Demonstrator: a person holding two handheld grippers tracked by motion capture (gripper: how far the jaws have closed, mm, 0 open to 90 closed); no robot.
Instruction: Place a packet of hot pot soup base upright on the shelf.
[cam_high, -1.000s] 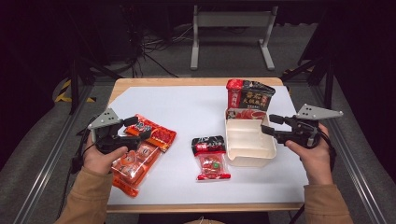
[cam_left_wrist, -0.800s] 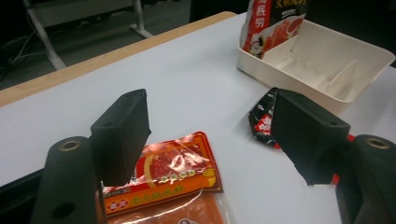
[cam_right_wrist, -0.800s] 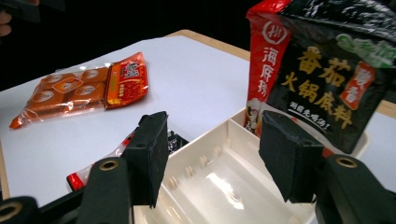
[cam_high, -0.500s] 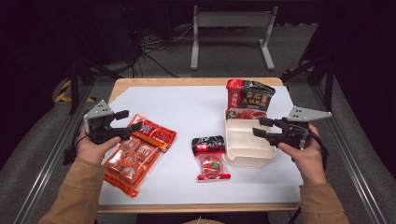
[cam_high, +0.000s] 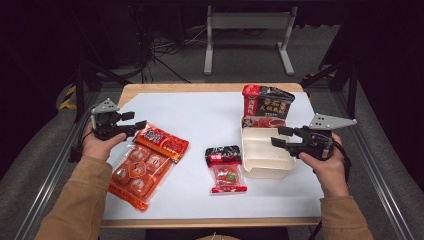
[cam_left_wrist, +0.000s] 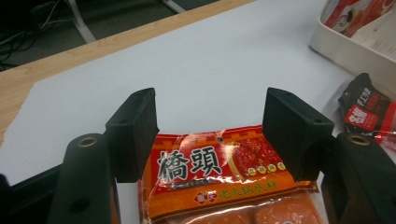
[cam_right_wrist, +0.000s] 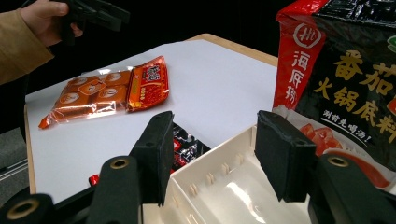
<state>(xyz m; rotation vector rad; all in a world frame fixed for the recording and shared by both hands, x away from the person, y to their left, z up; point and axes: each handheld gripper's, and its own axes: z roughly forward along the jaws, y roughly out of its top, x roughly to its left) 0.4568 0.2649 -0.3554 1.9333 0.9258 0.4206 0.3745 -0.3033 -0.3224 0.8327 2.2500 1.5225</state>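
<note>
An orange snack packet (cam_high: 145, 165) lies at the table's left. My left gripper (cam_high: 136, 121) sits low at its far end, open. In the left gripper view the packet's red header (cam_left_wrist: 219, 177) lies between the jaws (cam_left_wrist: 210, 121), which have just been closing, pads clear of it. My right gripper (cam_high: 277, 136) hovers open over the right edge of a white tray (cam_high: 265, 170); its jaws (cam_right_wrist: 212, 149) have just been opening, with nothing gripped between them. A small red-and-black sachet (cam_high: 225, 167) lies mid-table.
A large red-and-black hot pot base bag (cam_high: 265, 105) stands behind the tray, close to the right gripper's far jaw in the right gripper view (cam_right_wrist: 345, 79). White paper (cam_high: 200, 120) covers the wooden table. Metal frame rails run along both sides.
The left hand has drawn its gripper off the packet's middle toward the packet's far end. The right gripper has shifted slightly left over the tray.
</note>
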